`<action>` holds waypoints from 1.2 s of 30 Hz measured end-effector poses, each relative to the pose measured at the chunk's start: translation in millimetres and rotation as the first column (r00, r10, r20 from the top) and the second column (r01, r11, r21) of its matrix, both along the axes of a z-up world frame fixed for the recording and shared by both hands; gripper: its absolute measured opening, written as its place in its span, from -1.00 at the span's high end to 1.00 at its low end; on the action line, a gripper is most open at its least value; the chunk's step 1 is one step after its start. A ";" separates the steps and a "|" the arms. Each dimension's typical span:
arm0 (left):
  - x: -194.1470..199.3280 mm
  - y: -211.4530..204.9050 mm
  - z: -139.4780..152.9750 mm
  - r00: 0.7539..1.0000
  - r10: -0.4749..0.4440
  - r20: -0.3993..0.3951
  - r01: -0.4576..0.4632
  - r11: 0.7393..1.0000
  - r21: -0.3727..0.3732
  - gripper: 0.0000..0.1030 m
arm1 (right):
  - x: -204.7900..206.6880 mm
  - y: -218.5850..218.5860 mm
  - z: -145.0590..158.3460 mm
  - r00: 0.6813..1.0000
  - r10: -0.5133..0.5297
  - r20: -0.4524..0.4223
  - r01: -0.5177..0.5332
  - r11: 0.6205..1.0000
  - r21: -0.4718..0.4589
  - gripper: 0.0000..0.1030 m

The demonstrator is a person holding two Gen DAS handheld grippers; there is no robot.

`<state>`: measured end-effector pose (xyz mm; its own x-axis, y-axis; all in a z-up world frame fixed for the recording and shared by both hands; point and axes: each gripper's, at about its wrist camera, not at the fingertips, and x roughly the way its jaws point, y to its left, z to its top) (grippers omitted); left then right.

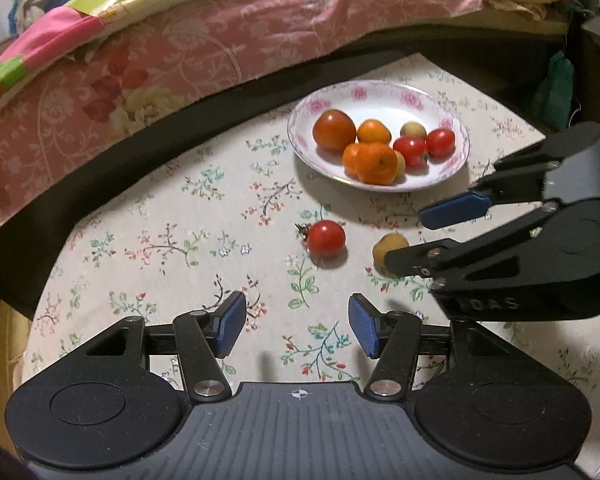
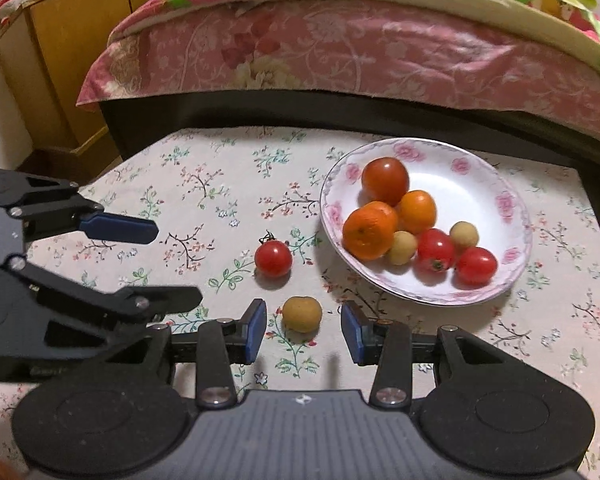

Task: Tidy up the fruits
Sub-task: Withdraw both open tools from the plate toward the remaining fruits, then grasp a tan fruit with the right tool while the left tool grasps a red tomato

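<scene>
A white plate with pink flowers (image 1: 452, 162) (image 2: 480, 176) holds tomatoes, oranges and small yellow fruits. A loose red tomato (image 1: 326, 238) (image 2: 273, 258) and a loose yellow fruit (image 1: 388, 249) (image 2: 302, 314) lie on the floral tablecloth in front of the plate. My left gripper (image 1: 297, 330) (image 2: 176, 258) is open and empty, short of the tomato. My right gripper (image 2: 304, 330) (image 1: 410, 234) is open, its jaws standing either side of the yellow fruit without touching it.
A bed with pink floral bedding (image 1: 180, 64) (image 2: 360, 48) runs along the table's far edge. A wooden cabinet (image 2: 60, 52) stands at the back left. A green cloth (image 1: 556, 88) hangs at the right.
</scene>
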<state>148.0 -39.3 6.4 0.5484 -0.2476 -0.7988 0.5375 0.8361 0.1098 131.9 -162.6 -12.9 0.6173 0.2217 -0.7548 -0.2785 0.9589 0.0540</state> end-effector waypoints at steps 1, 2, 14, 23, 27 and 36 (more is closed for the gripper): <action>-0.2 -0.4 -1.1 1.000 -0.003 -0.001 0.003 1.000 0.005 -0.25 | 2.8 1.1 -2.6 1.000 0.003 -0.008 -0.003 1.000 -0.004 0.21; -0.3 -0.7 -2.0 1.000 -0.005 -0.003 0.005 1.000 0.010 -0.25 | 5.2 1.9 -4.9 1.000 0.007 -0.014 -0.007 1.000 -0.006 0.21; -0.5 -4.9 -9.8 1.000 -0.024 -0.011 0.024 0.999 0.041 -0.29 | 17.7 6.2 -26.1 0.996 0.027 -0.080 -0.030 0.999 -0.033 0.49; -1.1 -5.6 -11.4 1.000 -0.030 -0.005 0.030 0.998 0.061 -0.30 | 18.4 7.9 -27.6 0.996 0.033 -0.081 -0.036 0.999 -0.036 0.49; -0.8 -5.9 -13.0 0.999 -0.035 -0.008 0.035 0.997 0.066 -0.30 | 18.6 9.3 -27.8 0.996 0.035 -0.078 -0.038 0.998 -0.044 0.49; 0.5 -5.8 -14.4 0.999 -0.038 -0.003 0.038 0.996 0.083 -0.32 | 17.4 11.4 -27.6 0.996 0.049 -0.078 -0.053 0.997 -0.055 0.54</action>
